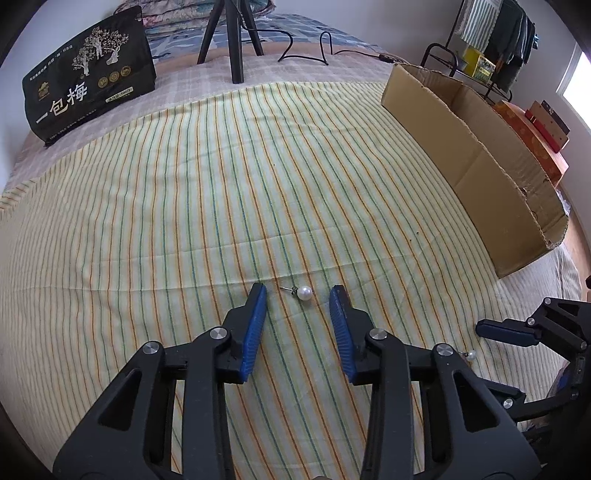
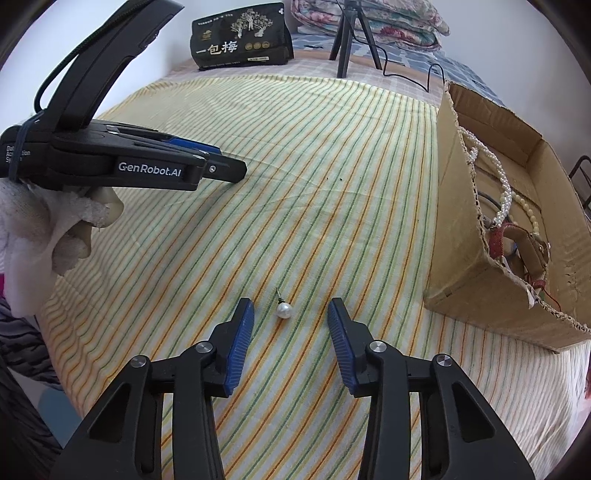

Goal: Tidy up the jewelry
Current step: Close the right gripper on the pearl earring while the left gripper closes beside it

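Observation:
A pearl stud earring [image 1: 304,293] lies on the striped cloth [image 1: 221,184], between the blue pads of my left gripper [image 1: 298,291]. The pads stand apart and do not touch it, so the gripper is open. A second pearl stud earring [image 2: 284,310] lies with its post pointing away, between the tips of my right gripper [image 2: 290,302], which is also open and clear of it. In the left wrist view the second earring [image 1: 471,355] shows beside the right gripper's finger [image 1: 506,328]. An open cardboard box [image 2: 461,258] on the right holds pearl necklaces [image 2: 495,166] and other pieces.
A gloved hand [image 2: 44,229] holds the left gripper's body [image 2: 147,170] at the upper left. A black snack bag [image 1: 92,74], a tripod [image 1: 232,37] and a black cable [image 1: 314,48] stand at the far edge of the bed. Folded quilts [image 2: 388,18] lie behind.

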